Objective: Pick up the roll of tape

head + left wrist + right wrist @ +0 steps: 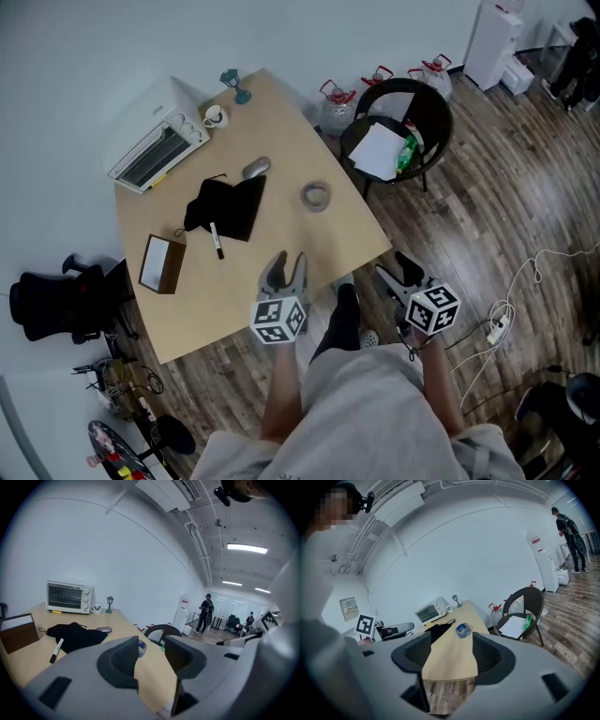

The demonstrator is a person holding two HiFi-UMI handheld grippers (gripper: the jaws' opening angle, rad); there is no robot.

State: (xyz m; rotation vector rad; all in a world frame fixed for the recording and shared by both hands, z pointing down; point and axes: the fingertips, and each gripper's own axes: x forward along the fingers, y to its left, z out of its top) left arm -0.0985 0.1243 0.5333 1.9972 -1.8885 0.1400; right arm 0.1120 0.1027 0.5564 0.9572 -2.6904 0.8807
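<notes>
tape roll (316,196) lies near mouse (255,168), black cloth (225,208)

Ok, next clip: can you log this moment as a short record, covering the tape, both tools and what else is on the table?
tape roll: lying flat on the table, close to its chair-side edge, untouched
left tool: open, empty, over the table's near edge
right tool: open, empty, over the floor, off the table
also on table: toaster oven, mouse, black cloth, marker, brown box
status: tape roll not yet picked up
</notes>
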